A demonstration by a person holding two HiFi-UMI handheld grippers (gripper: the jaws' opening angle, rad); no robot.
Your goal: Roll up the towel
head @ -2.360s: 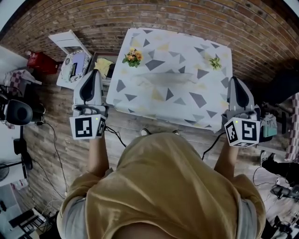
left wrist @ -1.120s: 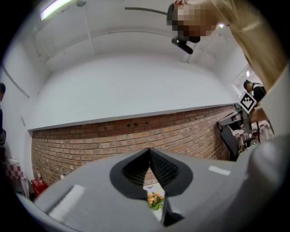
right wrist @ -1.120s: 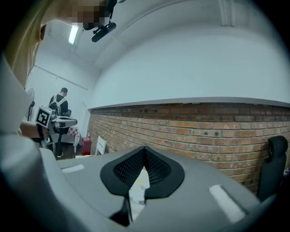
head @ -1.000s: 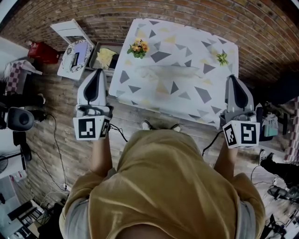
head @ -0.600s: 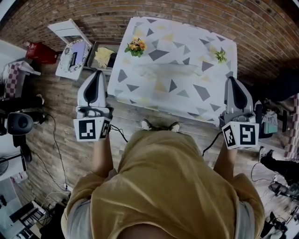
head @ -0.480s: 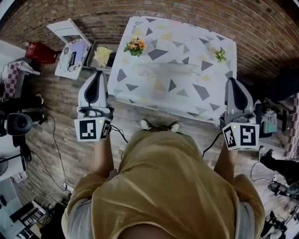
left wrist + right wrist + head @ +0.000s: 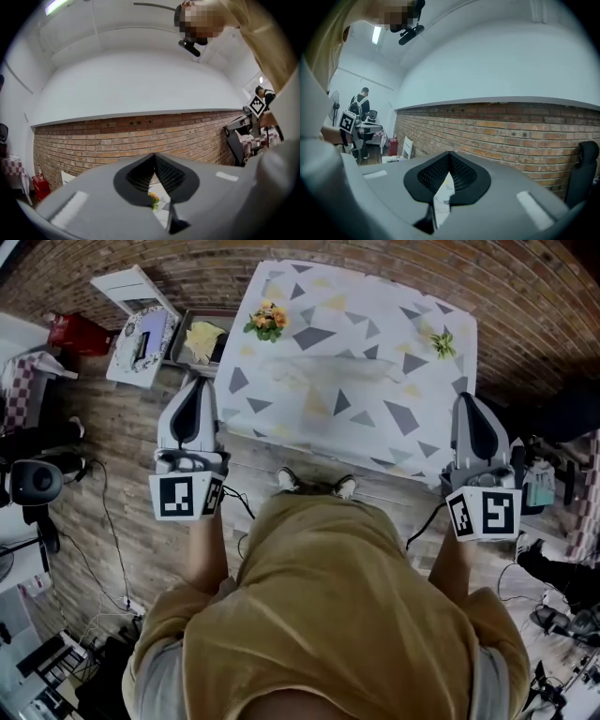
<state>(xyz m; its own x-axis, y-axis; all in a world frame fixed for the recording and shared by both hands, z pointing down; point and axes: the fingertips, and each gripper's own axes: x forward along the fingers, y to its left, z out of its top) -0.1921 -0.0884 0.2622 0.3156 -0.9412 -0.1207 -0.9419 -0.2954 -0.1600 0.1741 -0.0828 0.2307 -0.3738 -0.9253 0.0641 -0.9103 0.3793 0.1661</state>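
Observation:
In the head view a pale towel [image 7: 328,371] lies as a long narrow shape across the middle of the table [image 7: 412,442], which has a cloth patterned with triangles. It blends with the cloth, and I cannot tell whether it is rolled. My left gripper [image 7: 195,382] is held off the table's near left corner, shut and with nothing in it. My right gripper [image 7: 467,399] is held at the near right corner, also shut and with nothing in it. Both point level at the brick wall, with the left gripper [image 7: 154,154] and the right gripper [image 7: 449,153] showing their pads pressed together.
An orange flower bunch [image 7: 267,320] and a small green plant [image 7: 442,343] stand on the far part of the table. A tray [image 7: 202,338] and a white stand [image 7: 136,320] sit left of it, above a wooden floor with cables [image 7: 103,521]. A person [image 7: 361,101] stands far off.
The head view has drifted, so the table sits a little higher in the picture. Both grippers stay shut at the table's near corners, and the left one has sunk slightly.

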